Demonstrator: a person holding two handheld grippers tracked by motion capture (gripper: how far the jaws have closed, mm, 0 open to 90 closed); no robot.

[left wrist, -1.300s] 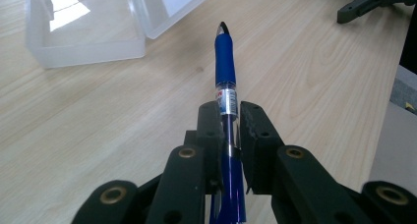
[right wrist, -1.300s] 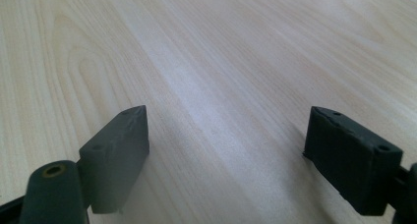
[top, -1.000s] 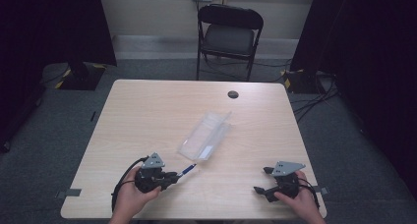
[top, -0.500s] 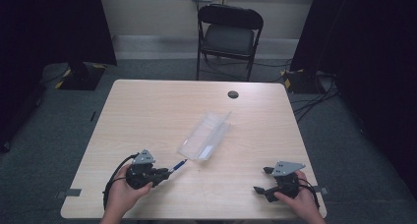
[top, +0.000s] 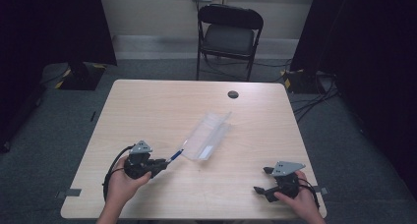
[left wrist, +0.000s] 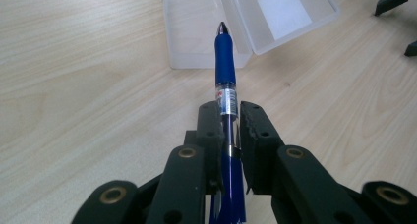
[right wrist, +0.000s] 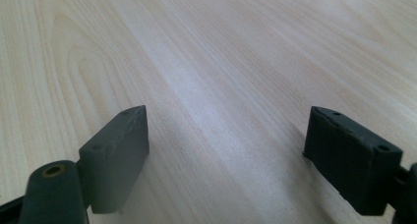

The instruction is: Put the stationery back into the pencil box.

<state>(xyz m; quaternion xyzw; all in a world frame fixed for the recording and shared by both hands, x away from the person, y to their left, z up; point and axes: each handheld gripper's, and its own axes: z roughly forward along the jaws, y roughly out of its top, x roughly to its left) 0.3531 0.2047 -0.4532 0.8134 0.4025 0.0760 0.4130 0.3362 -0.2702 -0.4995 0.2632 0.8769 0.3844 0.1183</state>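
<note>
A blue pen [left wrist: 225, 67] is clamped between the jaws of the left gripper [left wrist: 229, 123], tip pointed forward, seen at lower centre of the left gripper view. Its long axis runs straight up the frame toward a clear plastic case [left wrist: 246, 22], lid open, lying flat in the upper centre; the tip is seen just short of the case's near edge, apparently raised above the table [top: 162, 106]. In the high view the pen [top: 175, 156] slants up-right from the left gripper [top: 160, 165] at lower left, the case [top: 207, 135] just beyond it. The left hand [top: 123, 181] is judged much nearer the case. The right gripper [right wrist: 226, 150] is held spread wide, empty, low over bare wood; in the high view it [top: 265, 182] sits at lower right, well apart from the case.
</note>
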